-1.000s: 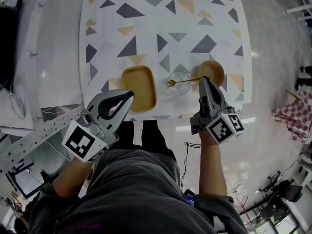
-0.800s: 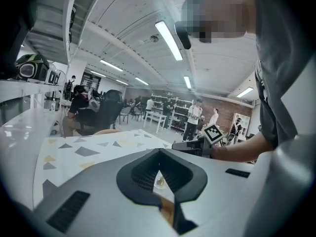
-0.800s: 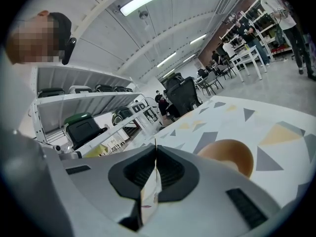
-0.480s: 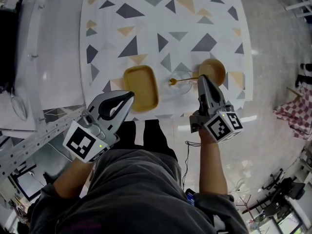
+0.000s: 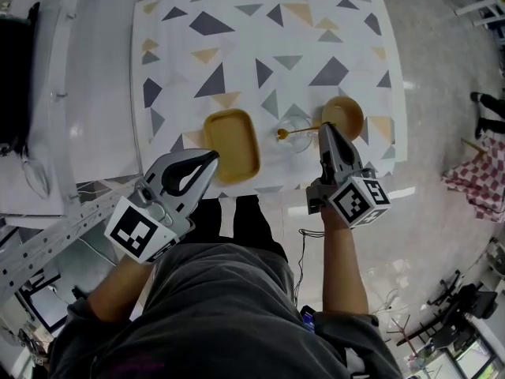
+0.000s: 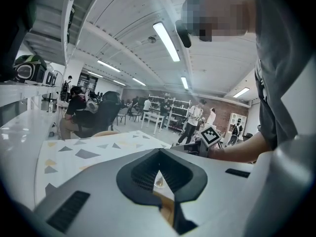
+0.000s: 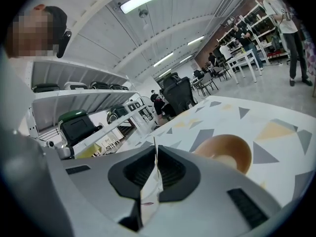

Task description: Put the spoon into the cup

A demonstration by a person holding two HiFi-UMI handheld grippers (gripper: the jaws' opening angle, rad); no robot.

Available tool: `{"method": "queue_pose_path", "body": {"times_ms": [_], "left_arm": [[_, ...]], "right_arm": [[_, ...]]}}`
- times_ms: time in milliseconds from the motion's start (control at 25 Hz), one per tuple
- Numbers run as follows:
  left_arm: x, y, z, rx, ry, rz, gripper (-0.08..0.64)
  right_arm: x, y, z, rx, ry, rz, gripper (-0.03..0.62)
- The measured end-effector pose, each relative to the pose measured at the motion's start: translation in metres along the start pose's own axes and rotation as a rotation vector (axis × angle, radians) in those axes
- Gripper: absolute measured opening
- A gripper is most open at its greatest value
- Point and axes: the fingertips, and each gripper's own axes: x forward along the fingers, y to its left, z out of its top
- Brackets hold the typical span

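right claw (image 5: 323, 126) clamps spoon (image 5: 282, 133) | spoon barely drifts, level across cup (image 5: 298, 138) by tabletop's (image 5: 260, 38) near edge | left claw (image 5: 213, 155) closed, idle | insertion likely pending

Handle end of the spoon (image 5: 282, 134) is hidden inside the right gripper (image 5: 323, 127) — the clear cup (image 5: 298, 121) is barely discernible.

We can read no word, number or brand in any view. The only signs are black-and-white square markers, which are patterns and not letters. One stands on the left cube (image 5: 140, 233), at the back of the left tool (image 5: 210, 156). Another stands on the right cube (image 5: 359, 203) of the right tool (image 5: 323, 126). The surface (image 5: 237, 46) carries only coloured triangles, without writing.
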Motion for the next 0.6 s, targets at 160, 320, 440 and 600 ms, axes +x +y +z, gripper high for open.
{"method": "queue_pose_path", "body": {"times_ms": [160, 320, 440, 600], "left_arm": [[-0.005, 0.001, 0.005, 0.005, -0.007, -0.009, 0.015], [-0.009, 0.002, 0.011, 0.014, -0.03, -0.022, 0.015], [-0.012, 0.002, 0.015, 0.018, -0.031, -0.037, 0.015], [-0.016, 0.001, 0.023, 0.032, -0.047, -0.056, 0.015]], "right_arm": [[0.0, 0.002, -0.004, 0.016, 0.006, -0.013, 0.025], [-0.002, 0.005, -0.001, 0.018, -0.008, -0.027, 0.059], [-0.007, 0.008, 0.004, 0.021, -0.023, -0.039, 0.094], [-0.019, 0.011, 0.013, 0.019, -0.053, -0.062, 0.106]]}}
